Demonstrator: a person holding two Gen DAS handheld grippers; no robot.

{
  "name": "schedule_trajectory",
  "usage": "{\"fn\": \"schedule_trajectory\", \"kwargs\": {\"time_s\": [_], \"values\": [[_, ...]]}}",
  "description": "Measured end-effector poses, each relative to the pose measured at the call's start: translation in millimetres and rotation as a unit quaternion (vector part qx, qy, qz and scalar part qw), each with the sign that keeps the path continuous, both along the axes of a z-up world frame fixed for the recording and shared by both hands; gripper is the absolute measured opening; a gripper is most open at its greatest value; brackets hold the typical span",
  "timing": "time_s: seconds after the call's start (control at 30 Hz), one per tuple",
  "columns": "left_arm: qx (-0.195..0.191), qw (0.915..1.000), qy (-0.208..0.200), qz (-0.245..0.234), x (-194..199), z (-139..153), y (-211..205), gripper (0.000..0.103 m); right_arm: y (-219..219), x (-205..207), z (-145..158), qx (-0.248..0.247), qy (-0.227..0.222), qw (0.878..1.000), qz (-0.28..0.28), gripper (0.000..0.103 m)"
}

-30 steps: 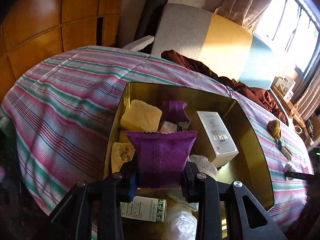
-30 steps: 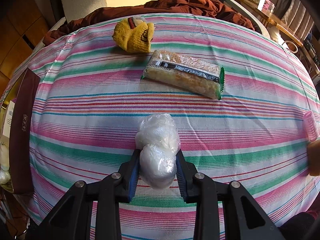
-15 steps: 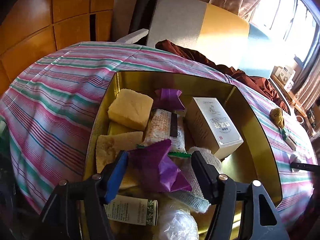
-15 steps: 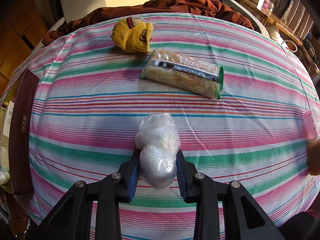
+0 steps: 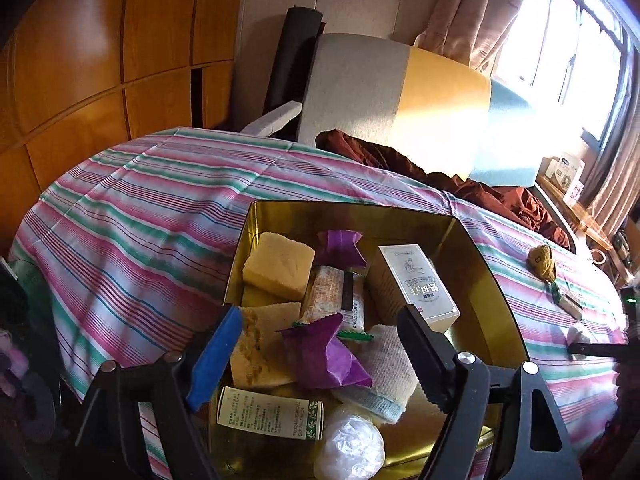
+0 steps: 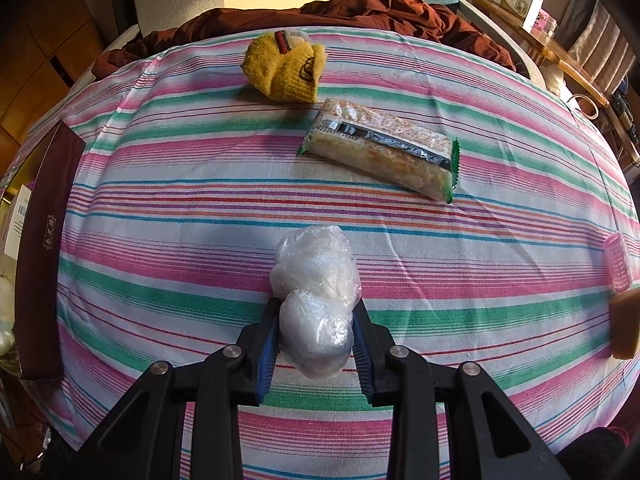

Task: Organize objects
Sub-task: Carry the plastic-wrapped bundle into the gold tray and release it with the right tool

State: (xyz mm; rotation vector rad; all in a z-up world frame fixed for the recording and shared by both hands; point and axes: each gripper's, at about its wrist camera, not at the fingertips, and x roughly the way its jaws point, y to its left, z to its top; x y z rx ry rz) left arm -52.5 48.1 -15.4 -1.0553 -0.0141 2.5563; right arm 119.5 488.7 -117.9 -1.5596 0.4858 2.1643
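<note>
My left gripper [image 5: 320, 324] is open and empty above a gold tin box [image 5: 476, 276]. A purple snack packet [image 5: 324, 354] lies in the box between the fingers, on a pile with yellow sponges [image 5: 278, 268], a white carton [image 5: 416, 286], a cracker pack [image 5: 334, 294] and a plastic-wrapped ball [image 5: 350, 446]. My right gripper [image 6: 316, 330] is shut on a clear plastic-wrapped bundle [image 6: 316, 292], resting on the striped tablecloth [image 6: 160, 216]. Beyond it lie a cracker pack [image 6: 382, 152] and a yellow knitted glove [image 6: 286, 66].
The box's dark outer wall [image 6: 40, 248] shows at the left of the right wrist view. A pink hair roller [image 6: 618, 260] and a tan block [image 6: 626, 326] sit at the right edge. A brown cloth [image 6: 380, 8] and a sofa [image 5: 400, 100] lie behind the table.
My left gripper opened and let the purple packet drop into the box, then drew back a little. My right gripper has stayed still, shut on the plastic bundle.
</note>
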Motion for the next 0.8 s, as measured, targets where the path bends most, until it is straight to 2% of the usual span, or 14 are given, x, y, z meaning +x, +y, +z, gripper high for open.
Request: {"fn": "schedule_trajectory", "kwargs": {"time_s": [0.07,0.27,0.4,0.6,0.67,0.8], "values": [[-0.002,1.0,0.004,0.001,1.9,2.6,-1.3,0.084,-11.6,-2.4,-0.9,-0.003,0.001,1.0,0.014,0.033],[-0.017,0.9996,0.017,-0.012,10.6,4.4,-0.4,0.085,-61.1,-16.2,2.5,-0.011,0.013,0.998,0.067,0.033],[-0.016,0.9996,0.018,-0.017,15.4,4.8,-1.9,0.085,-95.4,-28.2,23.1,-0.017,0.057,0.994,0.089,0.033],[-0.018,0.9997,0.013,-0.014,17.3,2.1,-2.6,0.086,-162.2,-61.2,63.9,-0.025,0.117,0.98,0.157,0.032],[-0.015,0.9997,0.011,-0.016,17.8,0.9,-2.3,0.086,-192.7,-67.7,76.4,-0.024,0.129,0.975,0.182,0.032],[-0.01,0.9998,0.009,-0.016,18.8,0.0,-3.6,0.086,-234.8,-86.5,82.0,-0.031,0.134,0.966,0.22,0.032]]}}
